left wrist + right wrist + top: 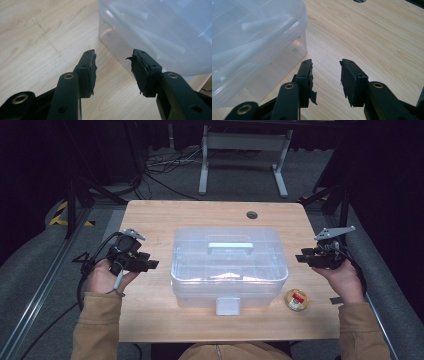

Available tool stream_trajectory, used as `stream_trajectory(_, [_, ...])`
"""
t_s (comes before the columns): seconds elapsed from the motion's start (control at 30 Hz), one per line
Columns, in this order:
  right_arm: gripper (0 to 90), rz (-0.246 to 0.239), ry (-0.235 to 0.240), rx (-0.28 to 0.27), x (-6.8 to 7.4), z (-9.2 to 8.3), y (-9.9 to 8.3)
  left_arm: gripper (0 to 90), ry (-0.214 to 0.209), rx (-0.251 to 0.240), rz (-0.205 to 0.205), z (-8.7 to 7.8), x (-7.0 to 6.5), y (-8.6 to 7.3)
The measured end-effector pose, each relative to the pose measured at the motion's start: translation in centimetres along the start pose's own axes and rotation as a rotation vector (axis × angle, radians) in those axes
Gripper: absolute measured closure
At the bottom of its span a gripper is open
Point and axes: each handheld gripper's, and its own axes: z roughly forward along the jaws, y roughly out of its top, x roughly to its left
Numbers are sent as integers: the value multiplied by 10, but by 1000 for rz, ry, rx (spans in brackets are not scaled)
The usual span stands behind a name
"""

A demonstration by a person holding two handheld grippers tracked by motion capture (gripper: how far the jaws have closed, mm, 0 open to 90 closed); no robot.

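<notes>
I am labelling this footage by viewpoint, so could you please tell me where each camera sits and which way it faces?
High view: above the person's side, looking forward and down on the wooden table and clear plastic box; forearms, hands, left tool and right tool show.
Left gripper view: rides the left tool, facing the box's side; its open jaws show.
Right gripper view: rides the right tool, facing the opposite side; its open jaws show.
Shared: box and tabletop.
</notes>
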Motion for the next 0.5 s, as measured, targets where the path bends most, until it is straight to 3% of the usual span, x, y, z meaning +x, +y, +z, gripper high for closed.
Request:
stream_trajectory(0.13, [615, 6, -1, 3, -1, 0, -2, 581, -62, -6, 15, -6, -1, 8])
stream_trajectory(0.27, [611, 5, -2, 8, 0, 0, -4, 580, -90, -27, 26, -12, -5, 14])
stream_trajectory(0.5, [606, 6, -3, 18, 2, 1, -6, 574, -104, -103, 73, -25, -15, 22])
